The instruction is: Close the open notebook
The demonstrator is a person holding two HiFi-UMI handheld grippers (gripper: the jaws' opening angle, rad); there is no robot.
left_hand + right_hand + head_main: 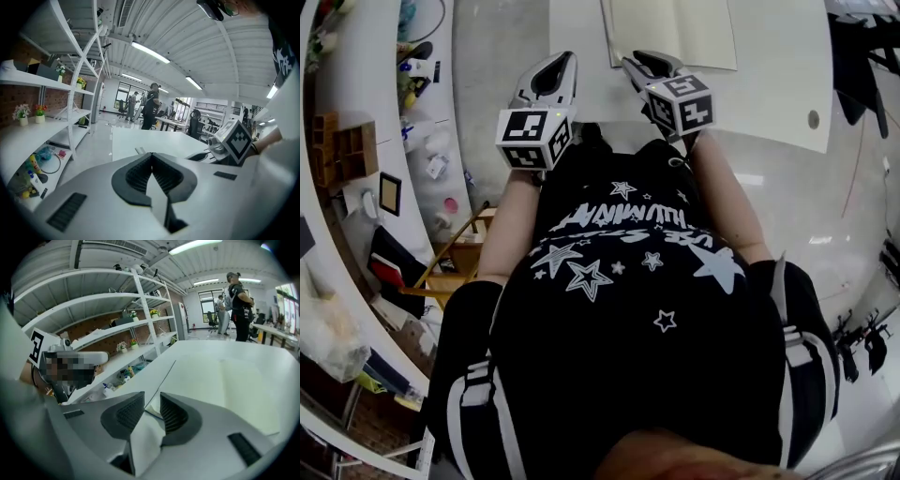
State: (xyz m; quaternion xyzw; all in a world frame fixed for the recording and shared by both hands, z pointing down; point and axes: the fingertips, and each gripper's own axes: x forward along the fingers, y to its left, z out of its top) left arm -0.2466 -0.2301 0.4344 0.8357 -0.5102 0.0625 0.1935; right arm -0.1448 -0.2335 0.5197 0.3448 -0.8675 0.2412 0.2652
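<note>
The open notebook (675, 28) lies flat on the white table (769, 84), its cream pages facing up, straight ahead of both grippers. In the right gripper view its pages (225, 390) fill the middle right, and the near left corner shows through the gap between the jaws. My right gripper (151, 399) is open, its pads pressing on nothing; in the head view this right gripper (645, 64) hovers at the notebook's near edge. My left gripper (151, 155) is shut and empty, its tips meeting. From above, that left gripper (555, 67) sits left of the notebook over bare table.
White shelving (70, 117) with flowers and small items runs along the left, and the same shelves (140, 333) appear in the right gripper view. People (151, 105) stand far off among desks. A round cable hole (813, 119) marks the table's right part.
</note>
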